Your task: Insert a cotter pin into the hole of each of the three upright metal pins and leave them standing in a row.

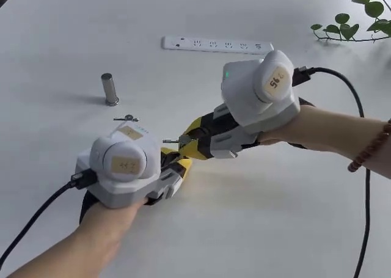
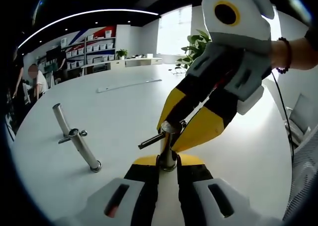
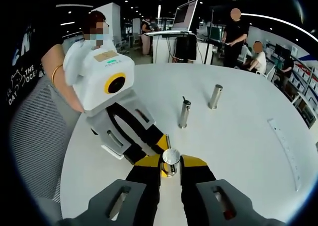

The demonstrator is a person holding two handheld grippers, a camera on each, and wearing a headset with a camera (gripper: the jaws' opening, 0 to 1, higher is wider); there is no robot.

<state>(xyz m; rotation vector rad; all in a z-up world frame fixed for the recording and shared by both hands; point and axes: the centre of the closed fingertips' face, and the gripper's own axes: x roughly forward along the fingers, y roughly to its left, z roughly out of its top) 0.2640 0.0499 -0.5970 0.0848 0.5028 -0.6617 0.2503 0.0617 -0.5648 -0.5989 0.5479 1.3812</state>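
My left fingers [image 2: 145, 172] clamp the upright silver metal pin [image 2: 167, 157] towards the surface's [image 2: 114, 112] near edge. My right fingers [image 2: 198, 130], closed on the thin cotter pin [image 2: 149, 140], hold it crosswise at that pin's top.

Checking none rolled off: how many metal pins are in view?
3. One metal pin stands between the jaws of the left gripper; a second pin, cotter pin through it, stands beyond; a bare pin stands farthest.
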